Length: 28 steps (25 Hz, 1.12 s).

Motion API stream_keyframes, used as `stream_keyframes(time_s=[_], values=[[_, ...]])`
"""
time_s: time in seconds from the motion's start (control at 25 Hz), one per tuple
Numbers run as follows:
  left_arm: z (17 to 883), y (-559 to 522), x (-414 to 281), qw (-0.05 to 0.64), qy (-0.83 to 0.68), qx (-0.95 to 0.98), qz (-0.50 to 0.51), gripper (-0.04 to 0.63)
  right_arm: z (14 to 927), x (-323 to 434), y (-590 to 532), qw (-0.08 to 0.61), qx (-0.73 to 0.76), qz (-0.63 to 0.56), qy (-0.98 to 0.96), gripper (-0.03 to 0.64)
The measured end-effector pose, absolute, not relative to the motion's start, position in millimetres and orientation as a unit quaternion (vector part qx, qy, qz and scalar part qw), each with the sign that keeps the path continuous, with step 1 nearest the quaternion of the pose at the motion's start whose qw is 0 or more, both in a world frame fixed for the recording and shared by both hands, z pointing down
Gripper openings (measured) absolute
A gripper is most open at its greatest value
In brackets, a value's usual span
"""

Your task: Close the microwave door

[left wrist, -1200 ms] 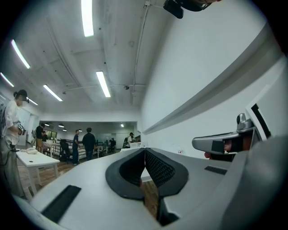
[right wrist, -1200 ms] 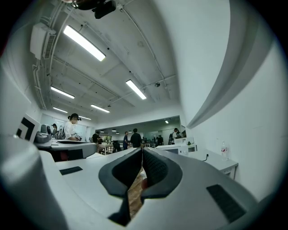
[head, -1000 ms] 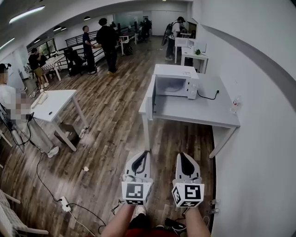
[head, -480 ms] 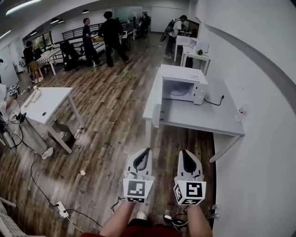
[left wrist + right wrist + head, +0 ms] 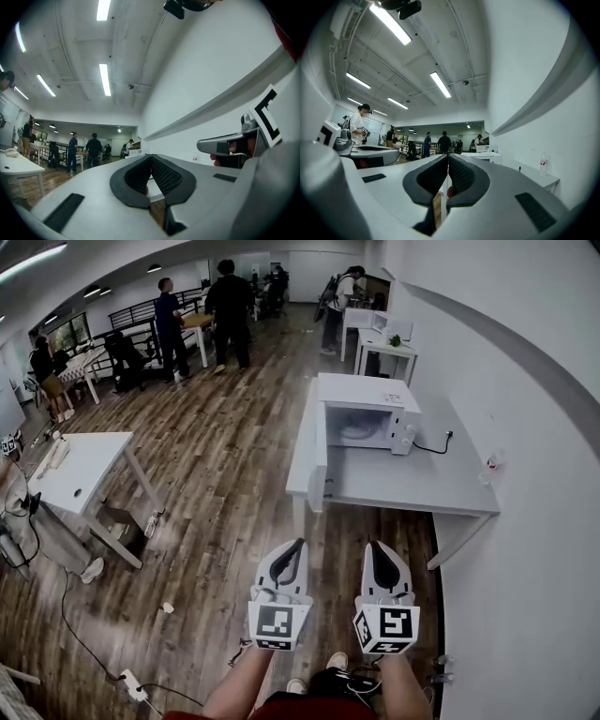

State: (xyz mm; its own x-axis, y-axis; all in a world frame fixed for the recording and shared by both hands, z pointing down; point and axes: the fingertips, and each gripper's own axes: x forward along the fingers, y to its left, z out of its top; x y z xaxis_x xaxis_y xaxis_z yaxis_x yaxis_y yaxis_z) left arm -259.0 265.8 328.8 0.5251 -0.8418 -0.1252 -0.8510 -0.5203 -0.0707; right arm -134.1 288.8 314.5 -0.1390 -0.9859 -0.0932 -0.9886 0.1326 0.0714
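Observation:
A white microwave [image 5: 367,414] stands on a pale table [image 5: 412,486] by the right wall. Its door [image 5: 317,457] hangs wide open, swung out over the table's left front corner, so the cavity with its turntable is exposed. My left gripper [image 5: 298,546] and right gripper [image 5: 372,547] are held side by side low in the head view. Both point toward the table, well short of it, over the wooden floor. Both are shut with nothing between the jaws, as the left gripper [image 5: 151,157] and right gripper [image 5: 448,157] show in their own views.
A water bottle [image 5: 490,465] and a black power cord [image 5: 433,444] are on the table near the wall. Another white table [image 5: 77,472] stands at left, with cables and a power strip [image 5: 133,684] on the floor. Several people stand far back in the room.
The microwave table has come closer and slid lower in the head view as I moved toward it. Both grippers travelled forward together and stayed shut. The door stayed open.

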Motion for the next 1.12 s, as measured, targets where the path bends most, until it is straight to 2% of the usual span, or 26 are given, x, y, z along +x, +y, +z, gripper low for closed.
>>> stream_keyframes(time_s=[0.76, 1.12], values=[[320.8, 97.7, -161.1, 0.070, 0.505, -0.859, 0.035, 0.028, 314.0, -39.2, 113.5, 0.035, -0.638, 0.043, 0.768, 0.029], [338.1, 53.4, -154.3, 0.065, 0.512, -0.856, 0.016, 0.028, 333.3, -30.9, 61.2, 0.030, -0.628, 0.019, 0.778, 0.029]])
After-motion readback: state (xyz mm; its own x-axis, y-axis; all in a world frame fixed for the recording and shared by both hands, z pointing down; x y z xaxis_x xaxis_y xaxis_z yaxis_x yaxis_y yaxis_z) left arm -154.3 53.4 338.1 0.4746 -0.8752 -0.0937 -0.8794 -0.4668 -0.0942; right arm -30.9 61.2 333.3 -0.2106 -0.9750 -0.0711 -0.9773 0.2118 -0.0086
